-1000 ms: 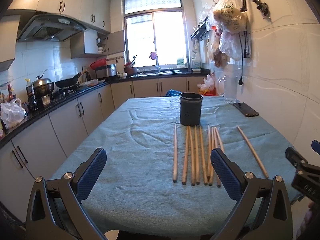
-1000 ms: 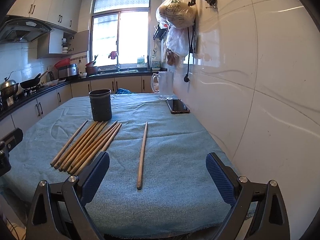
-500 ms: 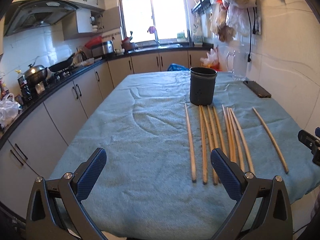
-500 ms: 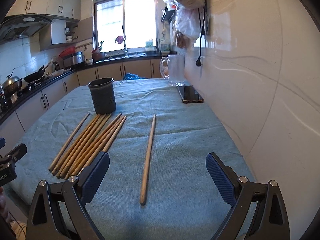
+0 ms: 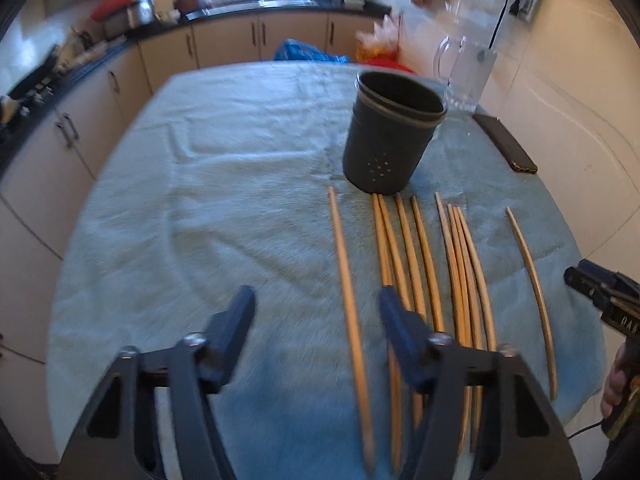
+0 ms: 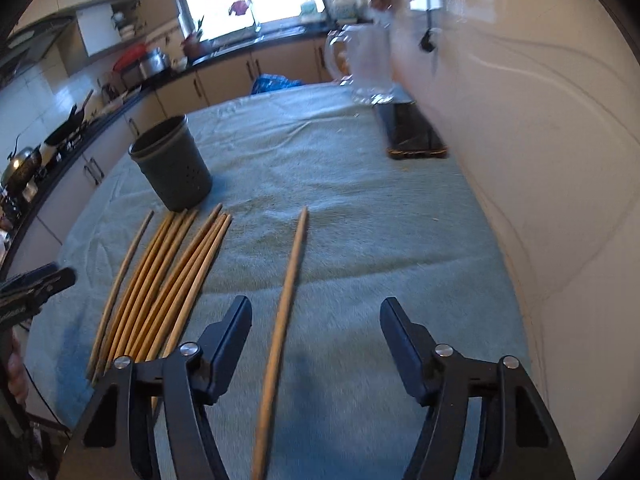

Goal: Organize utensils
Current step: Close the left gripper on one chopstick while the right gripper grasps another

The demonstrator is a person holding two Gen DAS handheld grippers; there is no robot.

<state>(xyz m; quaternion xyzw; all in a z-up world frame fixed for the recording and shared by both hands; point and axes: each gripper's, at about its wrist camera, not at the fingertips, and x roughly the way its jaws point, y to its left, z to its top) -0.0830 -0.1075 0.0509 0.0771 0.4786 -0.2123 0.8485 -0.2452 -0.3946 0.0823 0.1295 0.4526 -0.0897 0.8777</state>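
Left gripper (image 5: pixel 316 316) unclenched, jaws just closing, leftmost chopstick (image 5: pixel 349 300) between them, not pinched. Right gripper (image 6: pixel 316 322) likewise, jaws just closing around lone chopstick (image 6: pixel 286 304). Dark holder (image 5: pixel 390 140) upright on teal cloth (image 5: pixel 224 208), beyond chopstick row (image 5: pixel 428 264).

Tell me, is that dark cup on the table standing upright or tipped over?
Upright: the dark cup stands on its base on the cloth, mouth open upward.

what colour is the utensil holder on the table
Dark grey, with small drain holes; the utensil holder shows best in the left wrist view.
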